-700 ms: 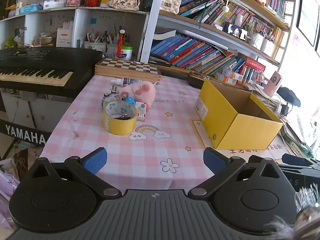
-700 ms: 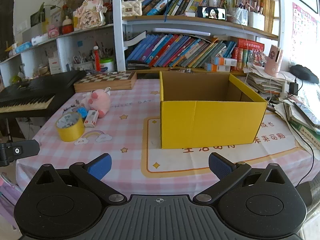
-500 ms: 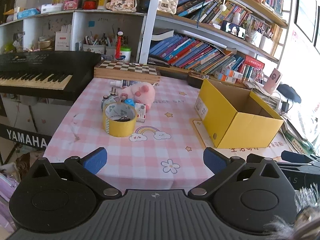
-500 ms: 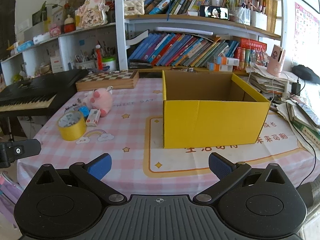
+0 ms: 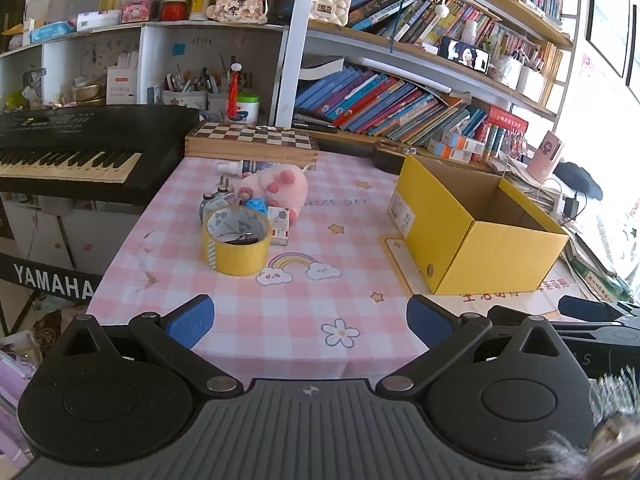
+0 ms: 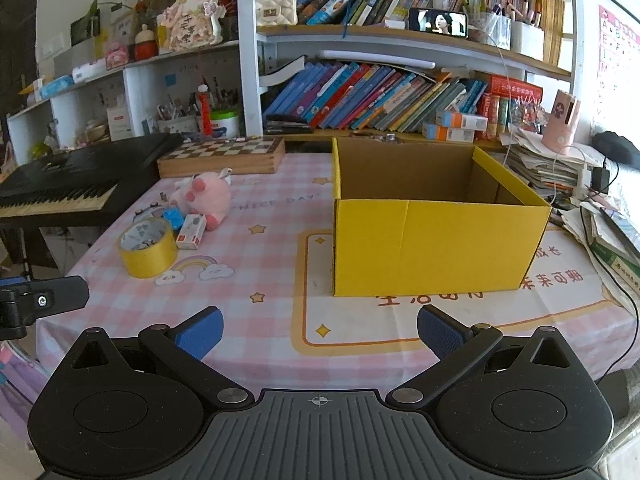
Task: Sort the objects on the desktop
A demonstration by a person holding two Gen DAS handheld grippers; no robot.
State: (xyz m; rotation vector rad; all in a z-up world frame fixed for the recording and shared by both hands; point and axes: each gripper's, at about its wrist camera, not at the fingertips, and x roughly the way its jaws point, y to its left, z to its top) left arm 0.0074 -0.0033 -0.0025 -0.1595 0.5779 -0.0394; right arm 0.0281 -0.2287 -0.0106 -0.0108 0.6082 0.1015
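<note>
Both grippers wide, nothing held.
My left gripper [image 5: 308,322] and right gripper [image 6: 320,330] have edged closer to the table [image 5: 256,320]; the tape roll [image 5: 236,240] and yellow box [image 6: 436,248] are unmoved.

Your left gripper [image 5: 310,322]: jaws wide apart, nothing between them, tilted downward | your right gripper [image 6: 319,330]: jaws wide apart, nothing between them, tilted downward, just right of the left one

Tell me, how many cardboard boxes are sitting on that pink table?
1: the yellow box, open-topped, on the table's right side, apart from the clutter by the tape roll. None seems hidden.
</note>
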